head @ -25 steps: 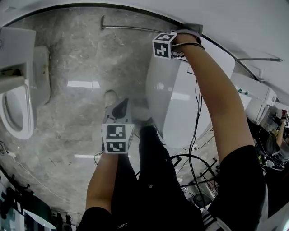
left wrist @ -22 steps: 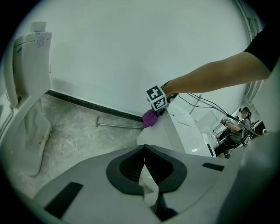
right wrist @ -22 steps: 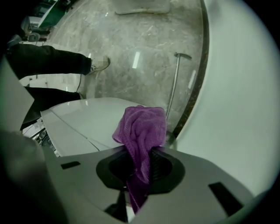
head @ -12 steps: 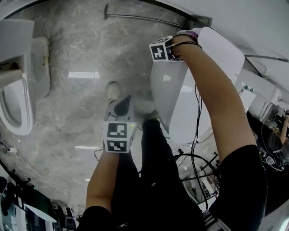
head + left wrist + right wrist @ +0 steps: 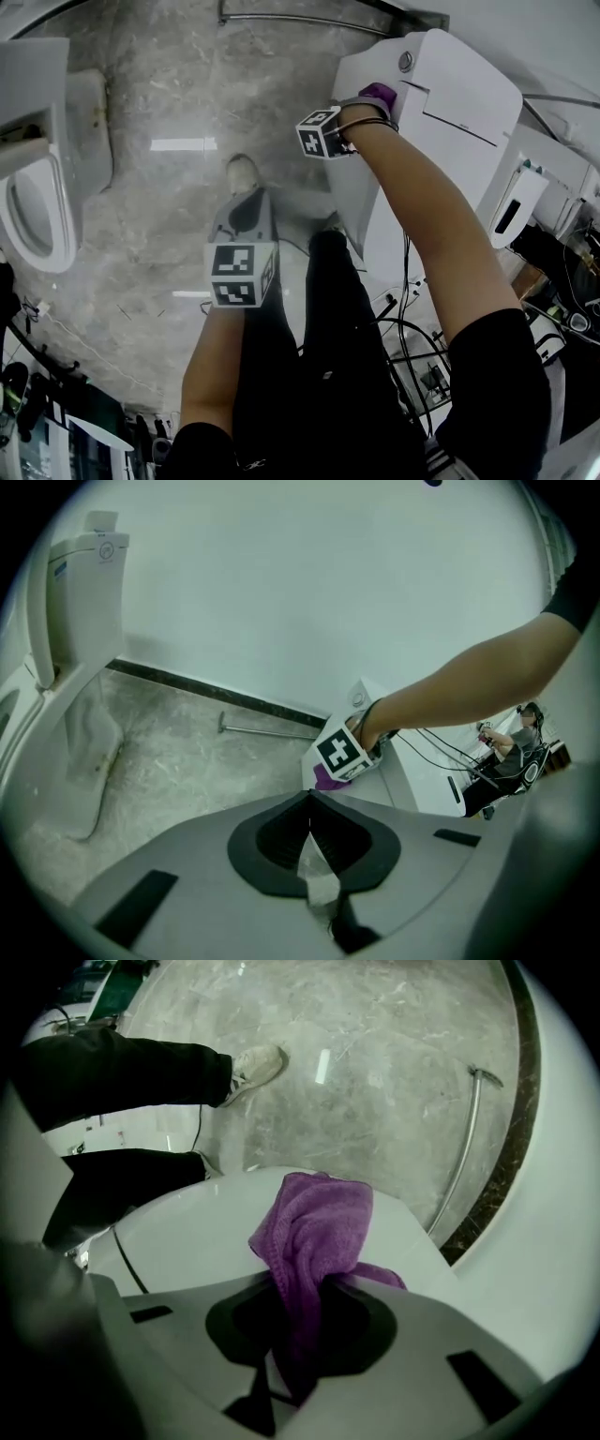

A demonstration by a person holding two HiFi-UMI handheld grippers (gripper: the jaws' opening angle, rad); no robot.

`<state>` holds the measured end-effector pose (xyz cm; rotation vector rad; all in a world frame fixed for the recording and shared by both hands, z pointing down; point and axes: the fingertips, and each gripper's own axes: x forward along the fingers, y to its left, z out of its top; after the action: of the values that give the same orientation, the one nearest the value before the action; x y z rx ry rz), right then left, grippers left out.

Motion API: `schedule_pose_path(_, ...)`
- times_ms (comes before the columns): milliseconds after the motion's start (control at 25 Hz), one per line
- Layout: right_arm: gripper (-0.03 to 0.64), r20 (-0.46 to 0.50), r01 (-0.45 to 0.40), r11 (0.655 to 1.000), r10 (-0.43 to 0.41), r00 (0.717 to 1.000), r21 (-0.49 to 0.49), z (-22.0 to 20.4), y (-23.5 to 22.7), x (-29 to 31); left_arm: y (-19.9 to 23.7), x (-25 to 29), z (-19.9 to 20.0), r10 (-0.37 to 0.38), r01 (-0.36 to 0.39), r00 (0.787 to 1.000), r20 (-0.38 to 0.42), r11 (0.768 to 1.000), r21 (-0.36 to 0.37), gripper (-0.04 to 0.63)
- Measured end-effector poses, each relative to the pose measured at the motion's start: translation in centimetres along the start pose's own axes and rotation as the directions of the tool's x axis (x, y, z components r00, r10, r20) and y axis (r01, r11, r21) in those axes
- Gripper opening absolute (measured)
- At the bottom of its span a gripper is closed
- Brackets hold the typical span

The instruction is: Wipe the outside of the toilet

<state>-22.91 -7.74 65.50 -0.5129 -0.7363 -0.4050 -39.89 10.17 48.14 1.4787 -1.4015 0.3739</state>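
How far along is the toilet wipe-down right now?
Done: can't tell; the white toilet shows no wiped streaks. In hand: the right claw is shut on the purple cloth, pressed on the toilet's top by the flush button. To do: likely its sides and base; the left claw is shut, idle.

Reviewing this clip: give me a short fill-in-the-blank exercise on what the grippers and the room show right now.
1. The right gripper is shut on a ___ cloth that lies against the white toilet.
2. The left gripper, jaws together, holds ___.
3. In the head view, a second toilet stands at the ___ edge.

Missing words: purple; nothing; left.
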Motion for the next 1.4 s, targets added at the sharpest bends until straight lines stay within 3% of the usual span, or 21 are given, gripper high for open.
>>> schedule_pose_path(120, 0.072, -0.015, 0.03, 0.992, -0.028, 0.999, 0.122, 0.6, 1.2, 0.4, 0.6, -0.2, 0.8, 0.007, -0.007, 1.0, -0.007, 1.0, 0.012, 0.008)
schedule_pose_path(240, 0.072, 0.003, 0.063, 0.943, -0.068, 0.998, 0.326, 0.9, 0.7, 0.6, 1.3, -0.2, 2.5, 0.002, -0.001, 1.0, -0.024, 0.999, 0.044, 0.008)
schedule_pose_path(320, 0.072, 0.039, 0.048, 0.872, -0.076, 0.996, 0.488, 1.2, 0.2, 0.2, 1.6, -0.4, 3.7, -0.014, 0.017, 0.999, -0.043, 0.997, 0.077, 0.008)
schedule_pose_path(360, 0.071, 0.067, 0.007, 0.822, -0.055, 0.996, 0.57, 1.7, 0.4, 0.1, 1.6, -0.7, 4.1, -0.021, 0.026, 0.998, -0.052, 0.995, 0.095, 0.008)
schedule_pose_path(400, 0.071, 0.111, -0.062, 0.747, -0.015, 0.994, 0.662, 2.4, 0.9, 0.3, 1.6, -1.1, 4.6, -0.029, 0.035, 0.998, -0.057, 0.993, 0.115, 0.008)
schedule_pose_path(440, 0.072, 0.176, -0.157, 0.627, 0.033, 0.984, 0.763, 3.2, 1.5, 0.8, 1.5, -1.3, 5.1, -0.037, 0.044, 0.998, -0.058, 0.99, 0.135, 0.008)
schedule_pose_path(480, 0.072, 0.256, -0.257, 0.453, 0.064, 0.965, 0.854, 3.7, 1.8, 1.4, 1.5, -1.4, 5.5, -0.046, 0.054, 0.997, -0.056, 0.987, 0.151, 0.008)
schedule_pose_path(560, 0.071, 0.371, -0.372, 0.046, 0.019, 0.928, 0.927, 3.4, 1.8, 2.2, 1.7, -1.4, 5.4, -0.067, 0.076, 0.996, -0.063, 0.984, 0.16, 0.008)
schedule_pose_path(600, 0.071, 0.381, -0.383, -0.107, -0.034, 0.924, 0.918, 2.9, 1.6, 2.2, 2.0, -1.3, 5.1, -0.077, 0.088, 0.994, -0.074, 0.983, 0.159, 0.008)
schedule_pose_path(640, 0.071, 0.368, -0.377, -0.213, -0.084, 0.926, 0.901, 2.3, 1.2, 2.2, 2.3, -1.0, 4.7, -0.084, 0.097, 0.993, -0.086, 0.982, 0.161, 0.008)
schedule_pose_path(720, 0.071, 0.326, -0.361, -0.347, -0.156, 0.932, 0.865, 1.6, 0.4, 2.2, 3.0, -0.6, 4.0, -0.088, 0.107, 0.99, -0.11, 0.979, 0.175, 0.008)
schedule_pose_path(920, 0.071, 0.266, -0.379, -0.549, -0.278, 0.923, 0.745, 1.0, 0.8, 2.1, 3.4, 0.1, 1.7, -0.093, 0.126, 0.98, -0.173, 0.974, 0.189, 0.008)
schedule_pose_path(1080, 0.072, 0.23, -0.452, -0.698, -0.393, 0.89, 0.556, 1.2, 2.3, 2.3, 2.8, 1.5, 1.1, -0.096, 0.14, 0.977, -0.19, 0.962, 0.233, 0.008)
schedule_pose_path(1240, 0.072, 0.211, -0.498, -0.804, -0.452, 0.867, 0.325, 1.8, 5.2, 3.3, 1.5, 2.2, 1.4, -0.107, 0.16, 0.975, -0.193, 0.944, 0.289, 0.009)
schedule_pose_path(1320, 0.074, 0.205, -0.516, -0.822, -0.476, 0.855, 0.24, 2.2, 6.6, 3.8, 1.0, 2.2, 1.3, -0.111, 0.169, 0.974, -0.195, 0.936, 0.31, 0.008)
schedule_pose_path(1400, 0.074, 0.196, -0.527, -0.82, -0.492, 0.849, 0.225, 2.6, 7.9, 3.9, 0.5, 2.0, 0.9, -0.115, 0.178, 0.972, -0.203, 0.928, 0.328, 0.009)
